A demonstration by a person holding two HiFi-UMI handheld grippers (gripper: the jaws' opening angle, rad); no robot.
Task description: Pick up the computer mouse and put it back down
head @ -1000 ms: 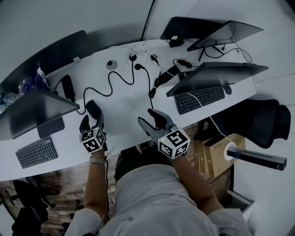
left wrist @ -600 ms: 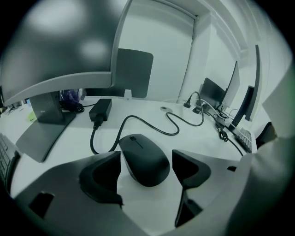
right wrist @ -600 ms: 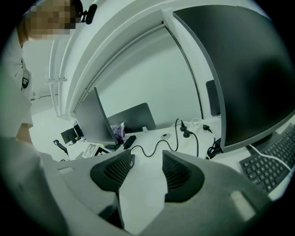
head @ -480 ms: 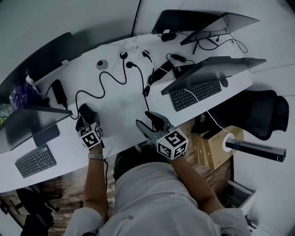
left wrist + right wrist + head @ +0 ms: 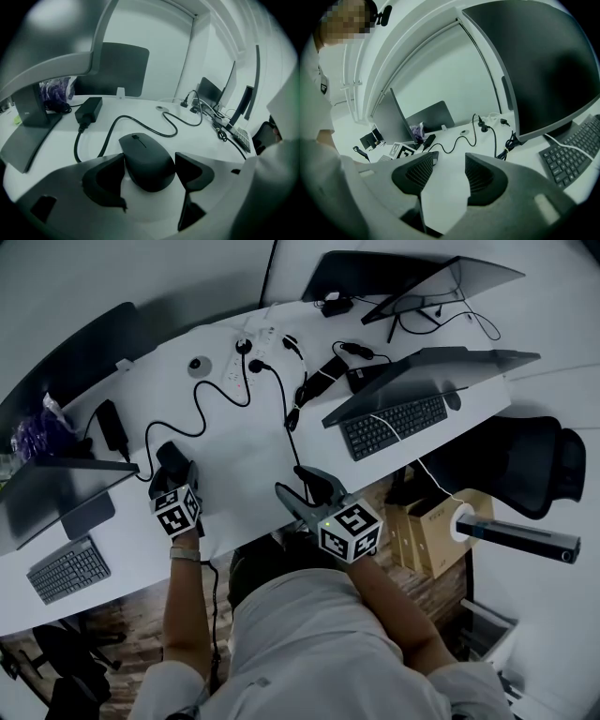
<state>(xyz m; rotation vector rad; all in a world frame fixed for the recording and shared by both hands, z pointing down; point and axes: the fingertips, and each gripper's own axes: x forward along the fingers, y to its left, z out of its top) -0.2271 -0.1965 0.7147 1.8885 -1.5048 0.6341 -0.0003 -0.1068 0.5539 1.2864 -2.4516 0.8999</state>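
near the front edge of the white desk, to the person's left, the black computer mouse lies flat on the desktop with its wheel end pointing away toward the back edge. the left gripper reaches down around it from the front edge; its jaws have just been opening and now stand spread, with the mouse between them. the left pad sits just beside the mouse's flank, and a clear gap shows on the right side, so nothing is pinched. a black cable snakes across the desk just beyond the mouse, and a black power adapter lies farther back toward the left end.

the right gripper hovers over the middle of the front edge, jaws apart, with only bare desktop between its ribbed pads. in the head view it is well apart from the left gripper and the mouse. toward the right end of the desk a black keyboard lies under a tilted monitor.
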